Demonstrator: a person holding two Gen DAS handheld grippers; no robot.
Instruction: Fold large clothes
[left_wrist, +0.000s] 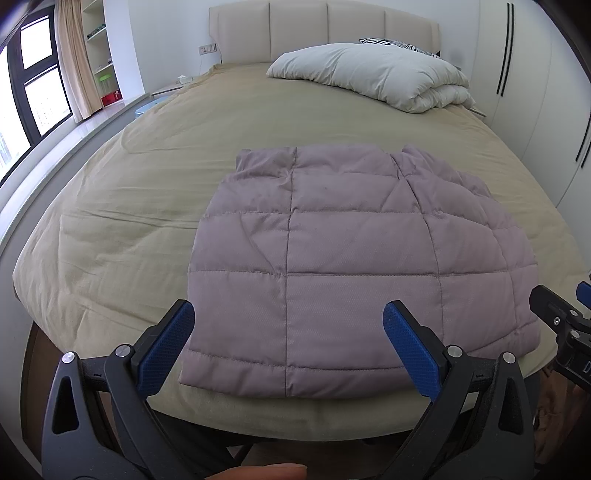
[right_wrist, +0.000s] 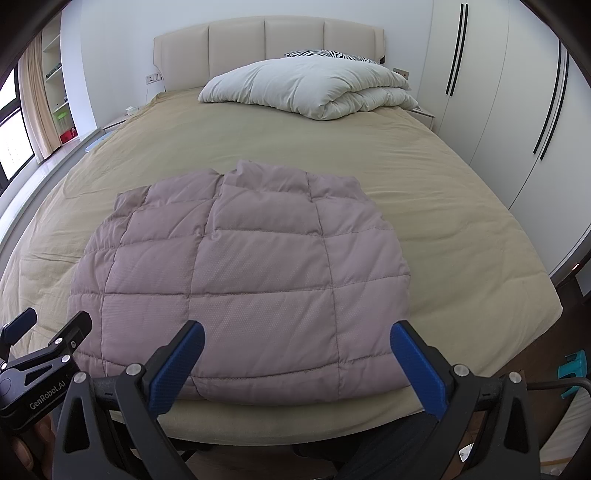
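Both grippers hang released, fingers wide — the left gripper (left_wrist: 288, 317) and right gripper (right_wrist: 295, 336) just short of the folded mauve quilted jacket (left_wrist: 354, 258), which lies flat at the near edge of the tan bedspread (left_wrist: 184, 147). Beyond — a folded white duvet (right_wrist: 310, 88).

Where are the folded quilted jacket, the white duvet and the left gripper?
folded quilted jacket (left_wrist: 354, 266), left wrist view, on the middle quilted panels.
white duvet (right_wrist: 306, 88), right wrist view, on the top of the folded pile.
left gripper (left_wrist: 288, 314), left wrist view, midway between the blue fingertips.
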